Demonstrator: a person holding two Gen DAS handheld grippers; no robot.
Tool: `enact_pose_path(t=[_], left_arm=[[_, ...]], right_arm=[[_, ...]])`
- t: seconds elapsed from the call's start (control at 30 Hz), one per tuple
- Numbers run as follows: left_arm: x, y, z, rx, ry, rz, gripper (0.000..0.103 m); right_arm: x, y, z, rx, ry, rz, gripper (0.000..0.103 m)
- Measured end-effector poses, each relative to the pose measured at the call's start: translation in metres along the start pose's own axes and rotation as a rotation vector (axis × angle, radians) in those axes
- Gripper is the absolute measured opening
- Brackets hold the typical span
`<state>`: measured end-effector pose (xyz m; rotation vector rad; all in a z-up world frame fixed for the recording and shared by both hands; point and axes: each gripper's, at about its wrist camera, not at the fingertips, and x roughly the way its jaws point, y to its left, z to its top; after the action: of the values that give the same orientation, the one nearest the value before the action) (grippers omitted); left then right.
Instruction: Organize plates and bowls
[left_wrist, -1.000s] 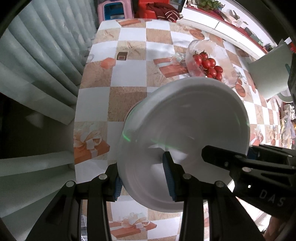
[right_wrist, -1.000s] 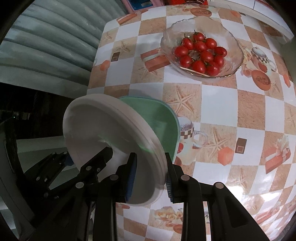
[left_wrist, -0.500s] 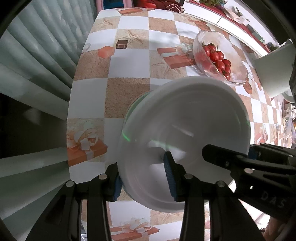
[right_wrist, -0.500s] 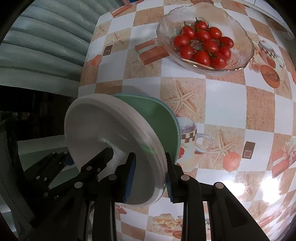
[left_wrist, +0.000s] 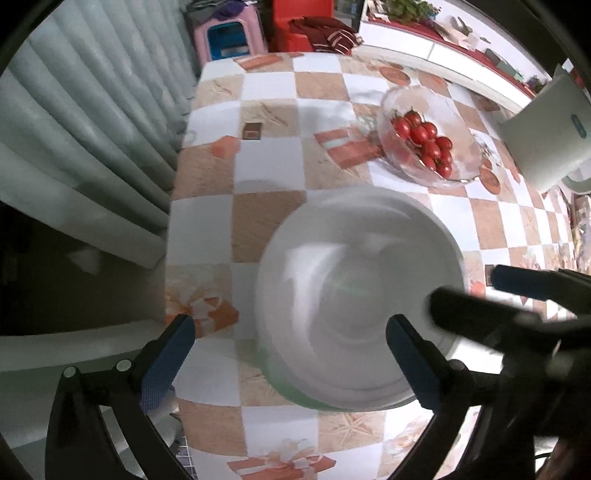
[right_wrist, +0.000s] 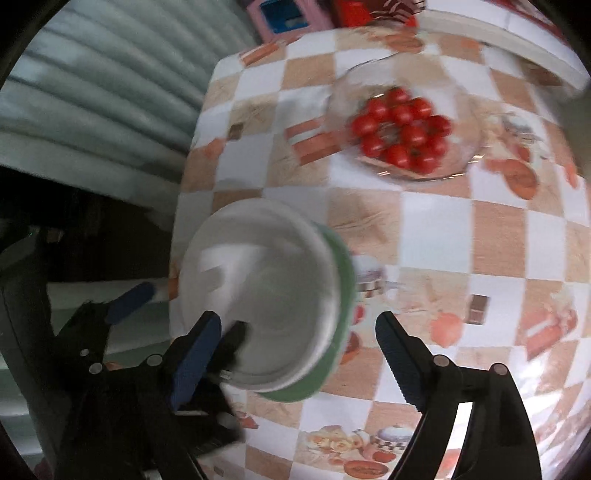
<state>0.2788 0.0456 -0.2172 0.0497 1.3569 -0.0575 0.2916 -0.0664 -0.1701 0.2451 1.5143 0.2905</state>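
Observation:
A white plate (left_wrist: 358, 295) lies on top of a green plate (right_wrist: 341, 295) on the checked table; the white plate also shows in the right wrist view (right_wrist: 258, 288). Only a green edge (left_wrist: 295, 397) shows in the left wrist view. My left gripper (left_wrist: 286, 363) is open, its blue pads standing wide on either side of the stack's near edge. My right gripper (right_wrist: 297, 365) is open too, its jaws spread over the stack's near rim. Neither holds anything. Each gripper appears in the other's view, at the right (left_wrist: 517, 306) and at the left (right_wrist: 129, 302).
A glass bowl of cherry tomatoes (left_wrist: 424, 140) stands beyond the stack, also in the right wrist view (right_wrist: 402, 129). A white jug (left_wrist: 546, 133) is at the far right. Curtains (left_wrist: 92, 110) hang past the table's left edge. A pink stool (left_wrist: 229, 33) stands beyond the far end.
Both grippers were shut on the white plate, held tilted over the green one. Now both have opened and pulled back, and the white plate lies flat on the green plate.

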Motion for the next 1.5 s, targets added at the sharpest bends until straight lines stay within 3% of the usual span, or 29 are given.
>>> enact_pose_path(t=[0.27,0.5,1.03,1.27,1.5], left_arm=[[0.008,0.010,0.008,-0.033,0.020,0.014,0.103],[-0.002,0.028,0.009,-0.095,0.036,-0.004,0.103],[-0.004,0.033,0.008,-0.106,0.044,0.012,0.103],[-0.015,0.028,0.004,-0.110,-0.002,0.083,0.103],[-0.033,0.024,-0.007,-0.104,-0.030,0.045,0.103]], right_arm=[[-0.005,-0.025,-0.003,0.062,-0.001,-0.040,0.087],[-0.001,-0.027,-0.008,0.068,0.021,-0.044,0.087],[0.002,-0.027,-0.010,0.083,0.032,-0.050,0.087],[-0.005,-0.021,-0.015,0.058,0.025,-0.065,0.087],[-0.013,-0.021,-0.022,0.046,0.008,-0.091,0.087]])
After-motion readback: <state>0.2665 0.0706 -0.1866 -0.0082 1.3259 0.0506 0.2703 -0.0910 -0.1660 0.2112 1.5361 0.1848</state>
